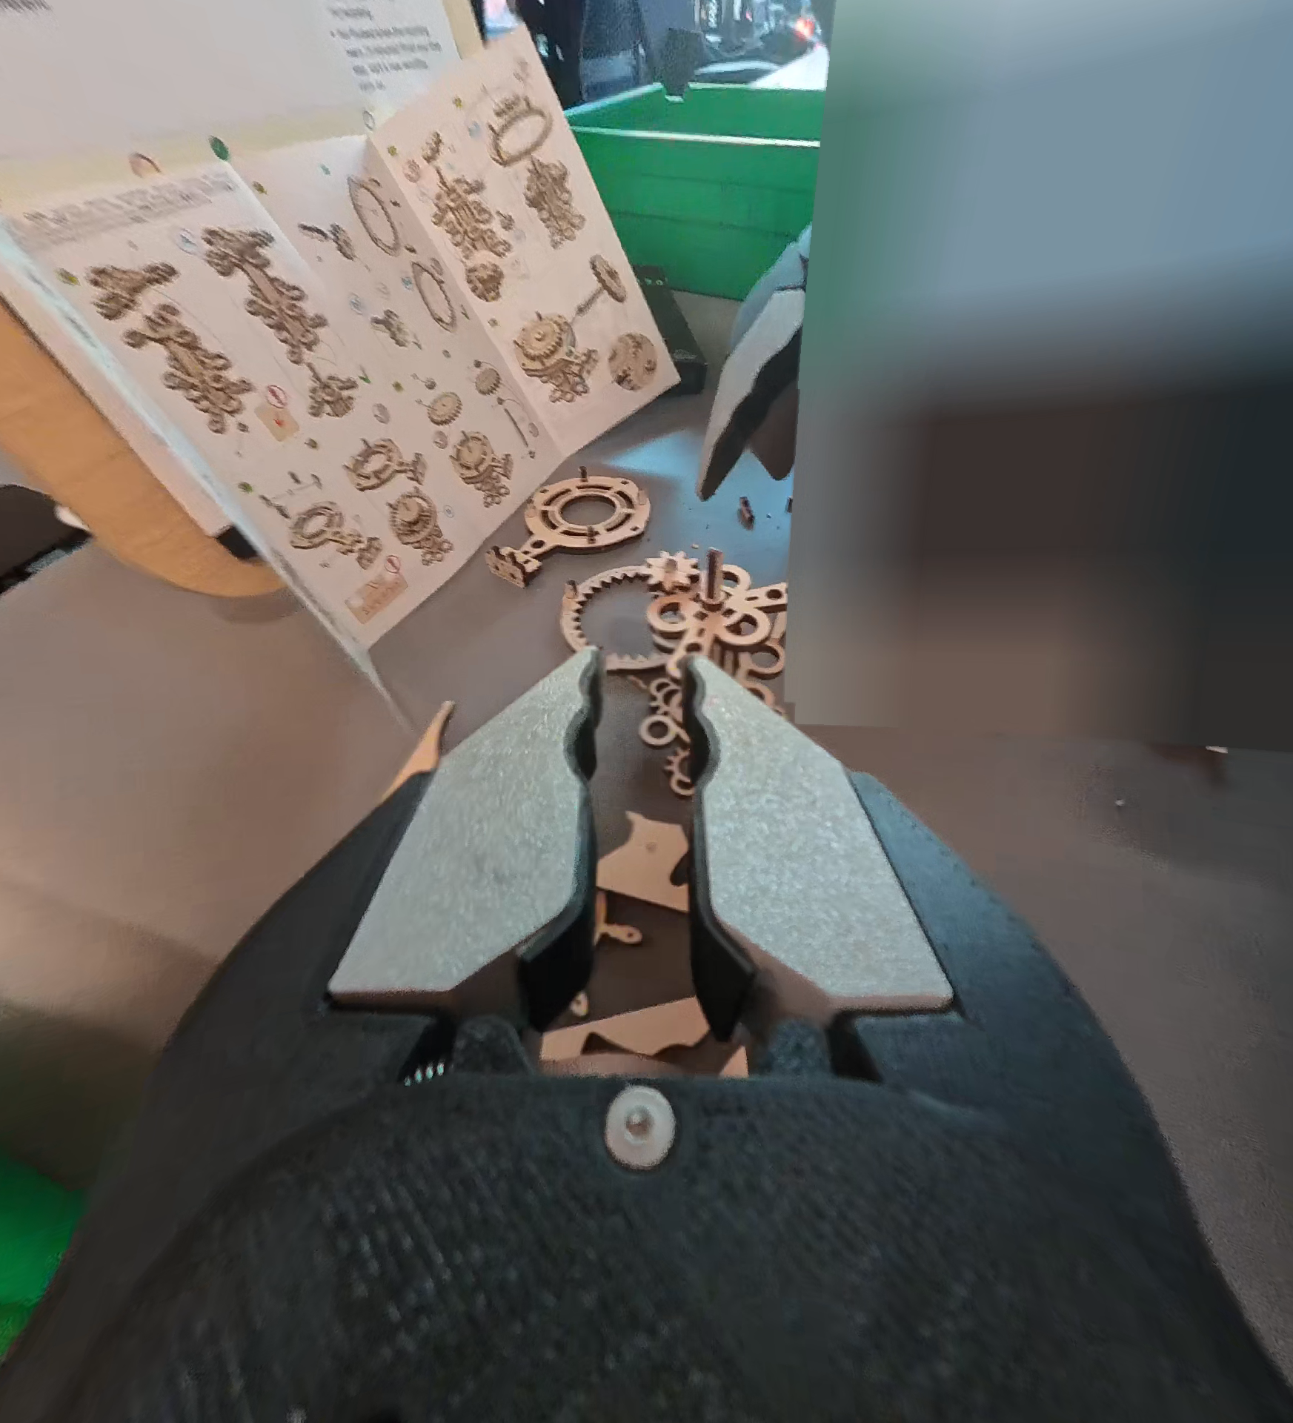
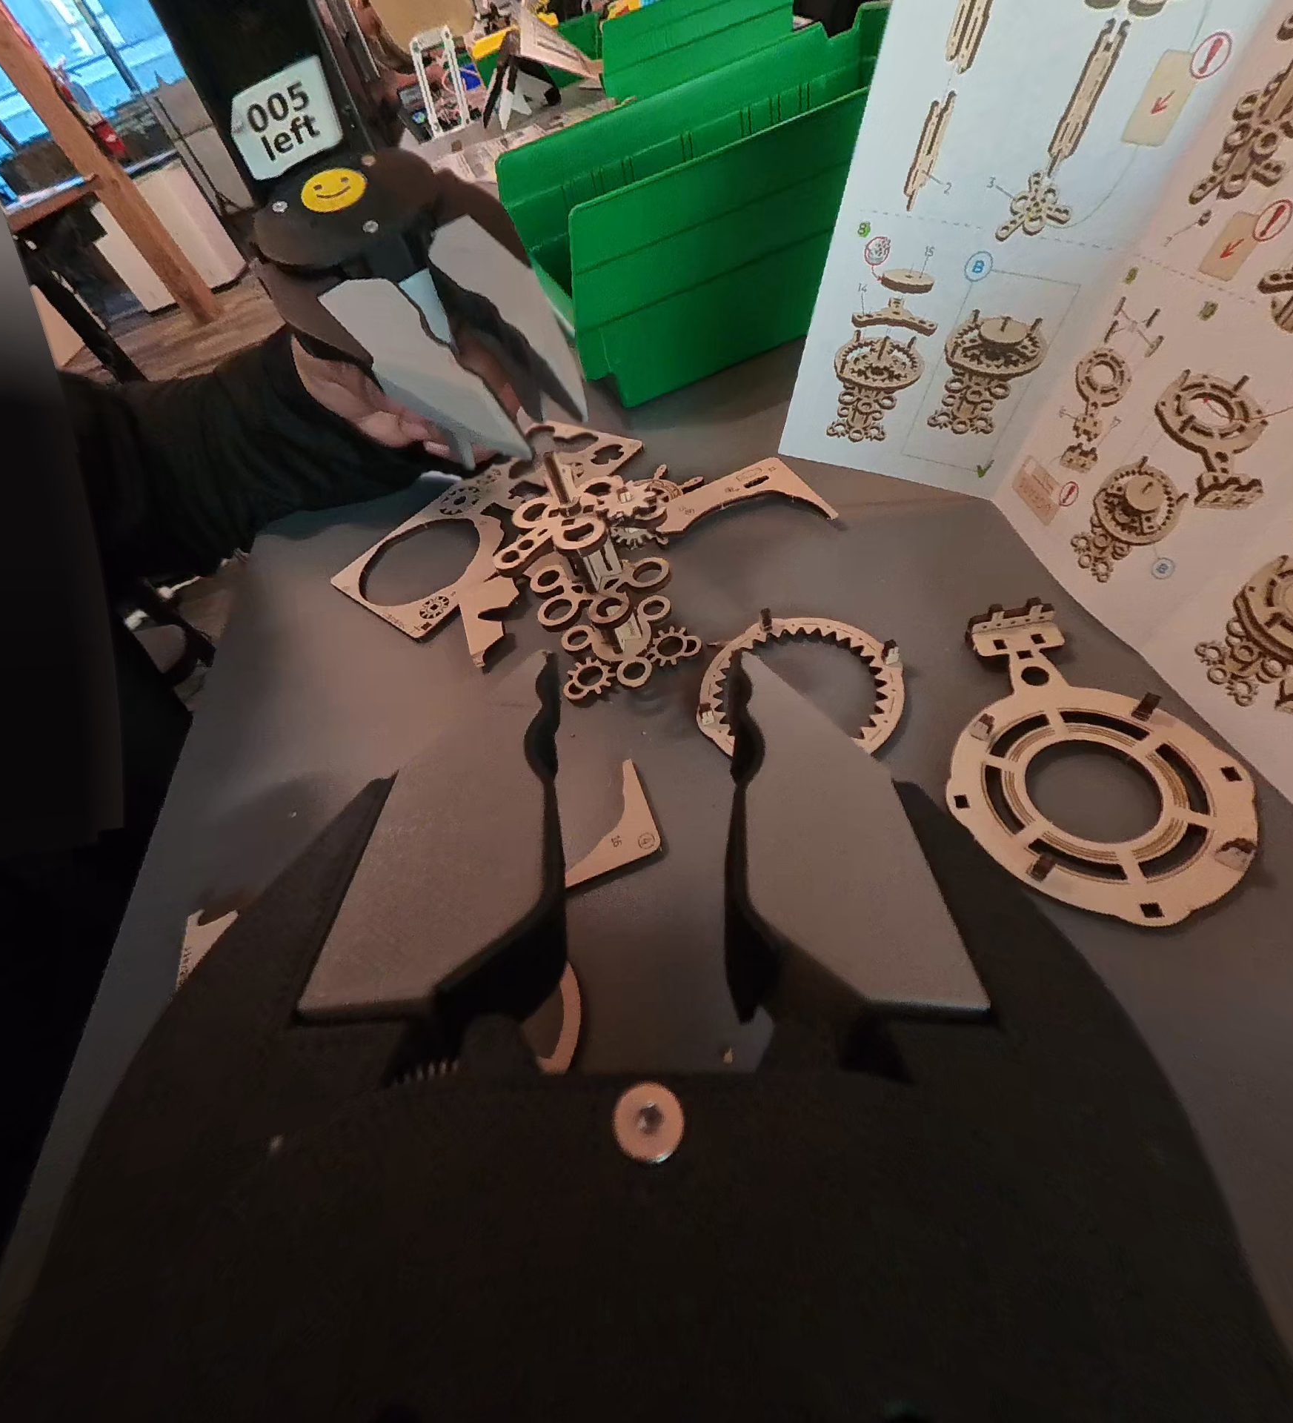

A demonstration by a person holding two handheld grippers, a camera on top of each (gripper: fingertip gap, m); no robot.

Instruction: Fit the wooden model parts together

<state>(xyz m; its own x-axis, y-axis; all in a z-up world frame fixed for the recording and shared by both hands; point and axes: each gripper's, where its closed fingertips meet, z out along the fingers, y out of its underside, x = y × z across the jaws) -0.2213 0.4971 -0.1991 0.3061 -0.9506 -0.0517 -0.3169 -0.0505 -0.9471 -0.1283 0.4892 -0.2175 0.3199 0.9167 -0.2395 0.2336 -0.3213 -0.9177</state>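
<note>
A wooden assembly of looped plates on an upright shaft [image 2: 589,554] stands on the dark grey table [image 2: 935,554]. To its right lie an inner-toothed ring gear [image 2: 885,693] and a round slotted frame plate [image 2: 1074,897]. My right gripper [image 2: 643,666] is open and empty, low over the table just in front of the assembly and ring gear. My left gripper [image 2: 495,456] hovers at the top of the shaft from the far side. In the left wrist view it [image 1: 644,662] has a narrow gap and holds nothing, with the assembly [image 1: 705,624], ring gear [image 1: 577,608] and frame plate [image 1: 551,539] just beyond.
A punched-out plywood sheet [image 2: 397,608] lies under the assembly, and a small scrap [image 2: 620,835] lies under my right gripper. A folded instruction sheet [image 2: 1089,323] stands along the right. Green bins [image 2: 705,231] stand behind. A hand and dark sleeve [image 2: 243,446] hold the left gripper. My right fingertips sit around 11 cm from my left ones.
</note>
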